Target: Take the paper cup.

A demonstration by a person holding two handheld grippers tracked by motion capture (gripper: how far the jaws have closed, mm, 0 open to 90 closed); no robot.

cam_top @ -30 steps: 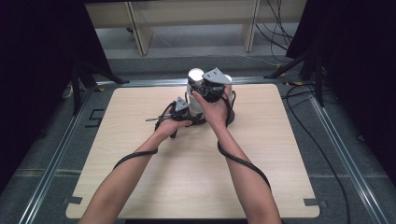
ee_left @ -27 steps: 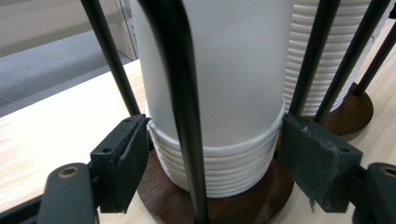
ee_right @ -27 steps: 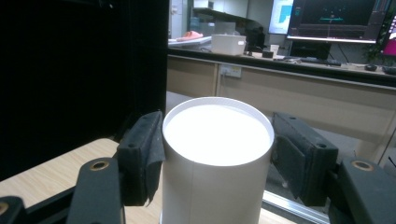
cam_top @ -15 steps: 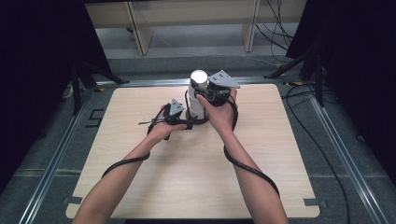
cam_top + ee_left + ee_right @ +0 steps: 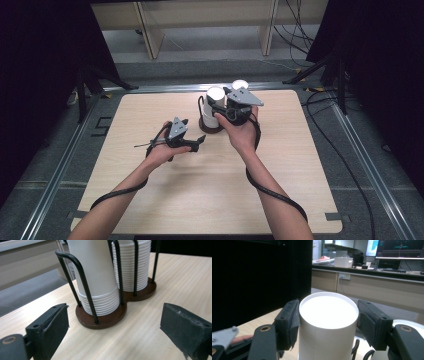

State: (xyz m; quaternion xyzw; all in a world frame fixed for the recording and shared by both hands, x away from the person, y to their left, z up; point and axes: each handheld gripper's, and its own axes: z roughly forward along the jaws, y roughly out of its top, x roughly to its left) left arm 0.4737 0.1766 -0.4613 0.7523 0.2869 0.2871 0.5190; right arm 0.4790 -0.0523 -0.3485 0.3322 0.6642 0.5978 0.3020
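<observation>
A dark wooden cup holder (image 5: 210,128) (image 5: 105,320) with black wire posts stands at the table's far middle and carries two stacks of upturned white paper cups. My right gripper (image 5: 225,107) (image 5: 328,315) is shut on the top cup (image 5: 328,322) of the nearer stack (image 5: 215,97), one pad on each side of its wall. The second stack (image 5: 240,84) (image 5: 130,267) rises just behind it. My left gripper (image 5: 199,141) (image 5: 115,315) sits low, left of the holder. Its jaws have just been opening and stand wide apart with nothing between them.
The light wooden table (image 5: 150,200) has a metal frame around it. Black gripper cables (image 5: 270,192) trail along both forearms toward the near edge. Dark curtains stand at both sides and a wooden counter (image 5: 200,15) behind.
My left gripper has drawn back from the holder, leftward and toward me, and its jaws have opened. My right hand has shifted a little to the right, still gripping the cup.
</observation>
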